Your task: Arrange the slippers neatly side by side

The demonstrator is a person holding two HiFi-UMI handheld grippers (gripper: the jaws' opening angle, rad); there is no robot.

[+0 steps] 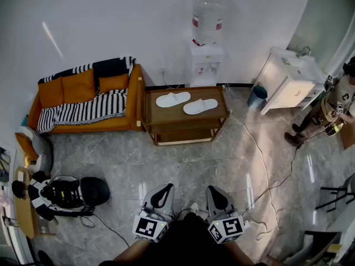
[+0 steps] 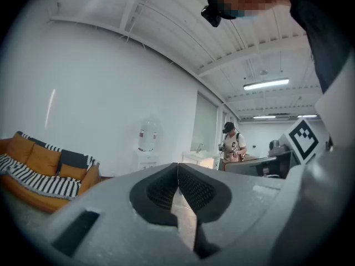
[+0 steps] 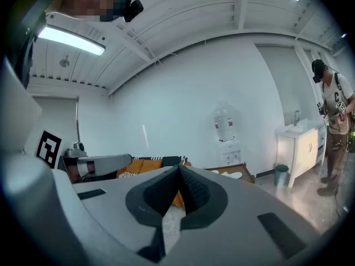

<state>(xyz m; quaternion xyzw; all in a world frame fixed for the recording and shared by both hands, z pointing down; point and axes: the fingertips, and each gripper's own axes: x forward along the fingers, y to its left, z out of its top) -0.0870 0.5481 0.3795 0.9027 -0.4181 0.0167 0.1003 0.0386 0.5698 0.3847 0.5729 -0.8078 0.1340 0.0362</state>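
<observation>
Our left tongs [image 1: 163, 190] and right tongs [image 1: 212, 192] were both pressed together on nothing. The two slippers [image 1: 172, 99] lay well ahead of them on a table [image 1: 166, 118], long axes crosswise to the jaws, about centred, so neither hand looked nearer

My head camera is looking steeply down from well back at the sofa [image 1: 89, 101] and tabletop [image 1: 166, 115]. The cameras on my left tongs [image 2: 178, 169] and right tongs [image 3: 178, 172] are facing nearly level along their tips; all three are sharing the sofa and water dispenser [image 1: 206, 21].
</observation>
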